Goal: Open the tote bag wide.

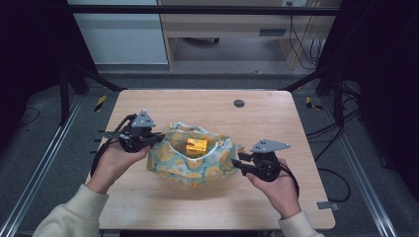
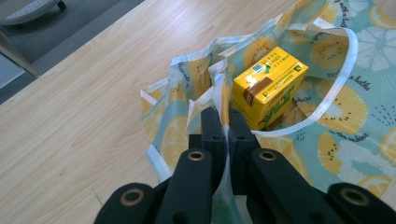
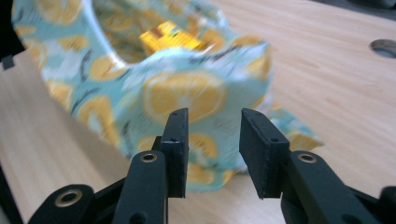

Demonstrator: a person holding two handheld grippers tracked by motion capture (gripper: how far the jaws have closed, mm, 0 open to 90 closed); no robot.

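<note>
High view shows a fruit-print cloth bag lying near the middle of the table, its mouth held open, with a yellow carton already inside; the left hand-held gripper is at the bag's left rim, and the left gripper view shows its jaws pressed together on a fold of the white-edged rim, just beside the yellow carton; the right hand-held gripper sits just off the bag's right side, and the right gripper view shows its jaws spread with nothing between them, the cloth a little ahead; so the loading looks done, judging by the carton's place; what seems left is for the right side to take the rim and for the bag to be closed or lifted.
</note>
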